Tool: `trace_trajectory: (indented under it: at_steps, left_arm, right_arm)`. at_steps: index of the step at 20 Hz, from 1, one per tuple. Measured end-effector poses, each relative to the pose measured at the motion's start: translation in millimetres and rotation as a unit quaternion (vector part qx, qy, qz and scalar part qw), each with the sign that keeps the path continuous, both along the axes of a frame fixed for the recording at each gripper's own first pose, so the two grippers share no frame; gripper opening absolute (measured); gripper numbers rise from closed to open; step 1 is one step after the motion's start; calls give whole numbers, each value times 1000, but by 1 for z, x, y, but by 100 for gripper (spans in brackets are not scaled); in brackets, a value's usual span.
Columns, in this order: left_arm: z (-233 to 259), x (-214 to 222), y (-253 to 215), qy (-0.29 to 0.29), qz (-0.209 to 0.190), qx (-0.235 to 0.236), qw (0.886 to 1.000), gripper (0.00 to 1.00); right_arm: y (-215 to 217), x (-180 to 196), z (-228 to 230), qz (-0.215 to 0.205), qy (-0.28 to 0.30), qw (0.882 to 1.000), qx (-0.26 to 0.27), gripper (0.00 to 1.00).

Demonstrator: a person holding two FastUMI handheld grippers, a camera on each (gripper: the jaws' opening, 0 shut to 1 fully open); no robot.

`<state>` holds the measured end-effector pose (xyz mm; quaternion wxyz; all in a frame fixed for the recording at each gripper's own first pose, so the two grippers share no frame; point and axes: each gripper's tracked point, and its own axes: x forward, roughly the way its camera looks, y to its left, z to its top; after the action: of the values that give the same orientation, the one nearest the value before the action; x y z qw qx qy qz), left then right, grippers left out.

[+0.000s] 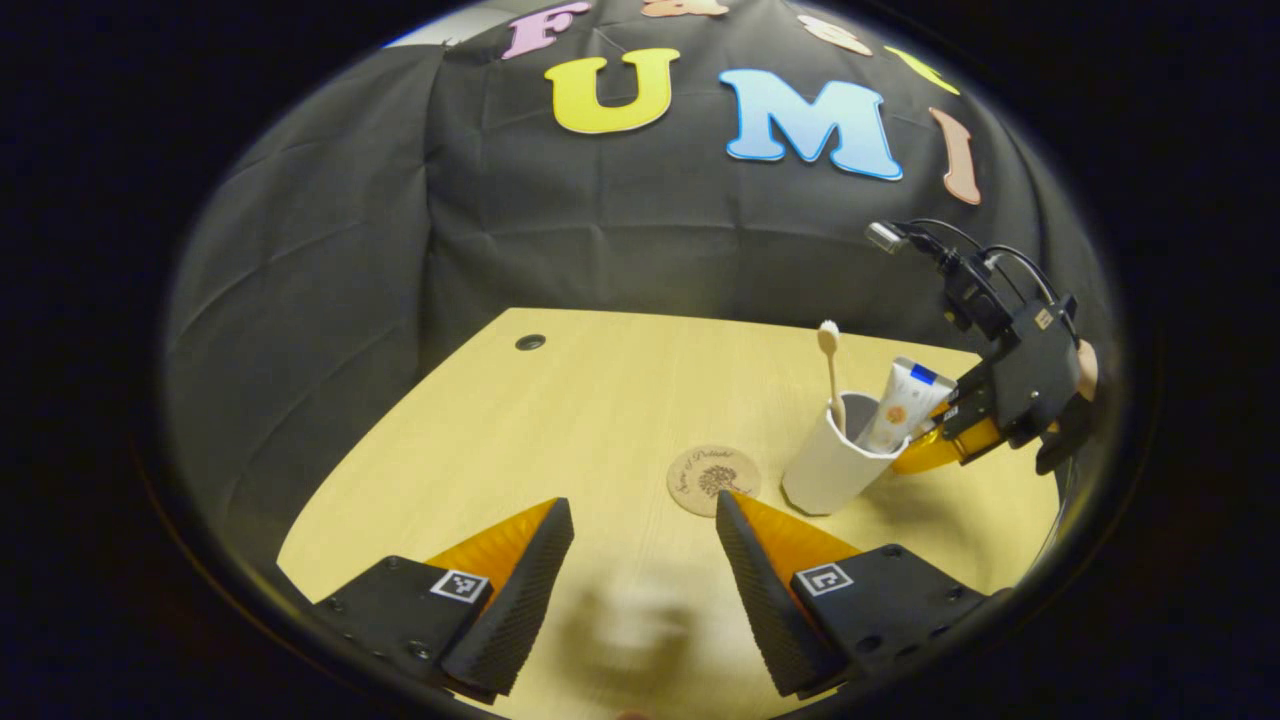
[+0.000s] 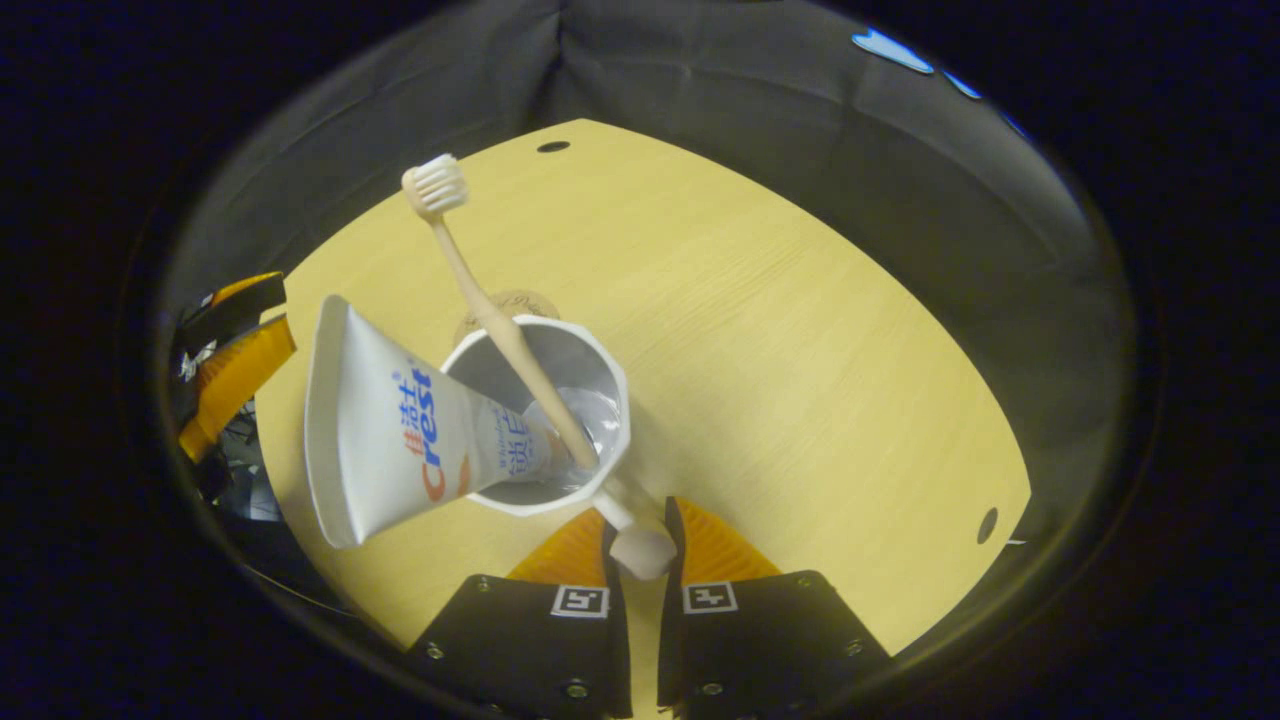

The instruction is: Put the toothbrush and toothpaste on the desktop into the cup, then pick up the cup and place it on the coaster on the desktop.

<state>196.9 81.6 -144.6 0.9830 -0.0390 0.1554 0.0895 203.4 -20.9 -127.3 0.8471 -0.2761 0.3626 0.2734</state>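
Toothbrush [image 2: 497, 325] and toothpaste [image 2: 400, 435] stand in the cup [image 2: 545, 420], tilted ahead of my right gripper [image 2: 640, 535], which pinches its handle. Left gripper [image 1: 645, 530] is wide open, empty; I judge coaster [image 1: 712, 478] placement remains.

We see the coaster [image 2: 505, 305] mostly hidden behind the cup [image 2: 545, 425], whose handle sits between the fingers of the right gripper [image 2: 640, 535], perhaps pinched. The toothpaste [image 1: 905, 405] cap and toothbrush [image 1: 832, 370] end sit hidden inside.
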Motion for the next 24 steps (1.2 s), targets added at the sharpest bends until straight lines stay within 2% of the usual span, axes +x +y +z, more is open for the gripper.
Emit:
trace_trajectory:
  at_steps: [5,9,14,20,22,24]
  left_arm:
    - [-1,-5,12,2,7,-1,1000,95]
    - [-3,-8,39,6,17,-1,1000,96]
    - [-6,-15,64,9,30,-2,1000,95]
    - [-11,-14,80,12,37,-8,999,95]
    - [-10,-13,79,11,35,-8,999,96]
    - [-7,-10,75,8,30,-6,1000,96]
  right_arm:
    - [14,2,13,-1,-3,1000,16,12]
    - [23,1,23,-1,-5,1000,18,12]
    - [36,8,12,7,1,1000,9,12]
    - [37,7,11,-7,5,1000,-4,12]
    - [43,0,9,-6,9,1000,9,21]
    - [44,-1,12,-9,6,1000,12,25]
